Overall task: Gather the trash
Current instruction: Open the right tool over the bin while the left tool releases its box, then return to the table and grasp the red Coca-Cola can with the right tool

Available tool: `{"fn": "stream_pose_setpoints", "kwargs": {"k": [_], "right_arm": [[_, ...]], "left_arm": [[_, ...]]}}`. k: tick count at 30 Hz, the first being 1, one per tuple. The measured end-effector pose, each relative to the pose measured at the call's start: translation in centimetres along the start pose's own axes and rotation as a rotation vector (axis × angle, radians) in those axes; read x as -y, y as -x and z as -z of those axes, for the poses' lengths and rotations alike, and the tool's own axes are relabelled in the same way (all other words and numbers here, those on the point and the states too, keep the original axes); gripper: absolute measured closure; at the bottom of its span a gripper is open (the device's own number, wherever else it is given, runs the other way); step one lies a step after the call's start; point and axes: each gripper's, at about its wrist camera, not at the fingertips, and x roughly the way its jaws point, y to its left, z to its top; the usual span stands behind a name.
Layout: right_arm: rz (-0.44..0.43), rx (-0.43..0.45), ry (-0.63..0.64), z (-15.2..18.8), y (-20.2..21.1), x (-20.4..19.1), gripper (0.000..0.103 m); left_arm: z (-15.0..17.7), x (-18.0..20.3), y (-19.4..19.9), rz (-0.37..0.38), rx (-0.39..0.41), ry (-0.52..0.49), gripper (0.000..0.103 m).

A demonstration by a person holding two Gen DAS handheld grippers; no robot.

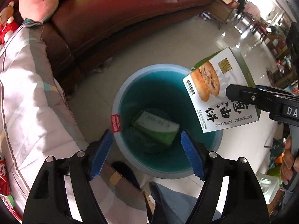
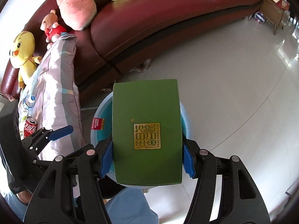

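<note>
The right gripper (image 2: 146,160) clamps a green pastry box (image 2: 147,130) over the blue bin (image 1: 130,85). The left gripper (image 1: 146,153) hangs wide open, empty. Centre the box before releasing; 1 carton (image 1: 156,127) lies inside.

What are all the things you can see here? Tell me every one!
Round plastic bin: one, teal, on the floor by the sofa.
Green-and-white carton: one, inside the bin.
Green cardboard food box: one, held over the bin.
Leather sofa: one, dark red.
Plush toys: four; pink, green, yellow, red-dressed; on the sofa.
Patchwork quilt: one, pale.
Red soda can: one, on the quilt.
Plastic water bottle: one, clear.
Left tongs: open.
Right tongs: shut on the box.
</note>
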Motion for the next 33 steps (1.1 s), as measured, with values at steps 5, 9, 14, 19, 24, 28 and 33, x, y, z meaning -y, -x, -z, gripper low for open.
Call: {"fn": "stream_pose_setpoints", "kwargs": {"k": [5, 9, 14, 19, 24, 28, 33], "right_arm": [[0.011, -0.021, 0.005, 0.2, -0.9, 0.0, 0.044], [0.007, -0.059, 0.023, 0.5, -2.0, -0.8, 0.037], [-0.001, -0.078, 0.023, 0.5, -2.4, -1.9, 0.027], [0.013, -0.070, 0.045, 0.6, -1.5, -3.1, 0.024], [0.021, -0.046, 0.101, 1.1, 0.2, -5.7, 0.022], [0.016, -0.029, 0.153, 1.6, 1.3, -8.5, 0.022], [0.002, 0.001, 0.223, 2.6, 2.7, -12.9, 0.021]], "left_arm": [[0.8, 0.1, 0.9, -0.012, 0.028, 0.013, 0.018], [1.1, -0.6, 1.5, -0.007, 0.046, 0.031, 0.016], [1.7, -1.9, 2.5, 0.001, 0.075, 0.063, 0.014], [3.2, -3.3, 4.2, 0.007, 0.113, 0.100, 0.012], [5.1, -5.0, 6.3, -0.004, 0.148, 0.130, 0.011], [7.0, -6.4, 8.5, -0.022, 0.190, 0.156, 0.011], [9.8, -9.0, 11.3, -0.047, 0.247, 0.194, 0.010]]}}
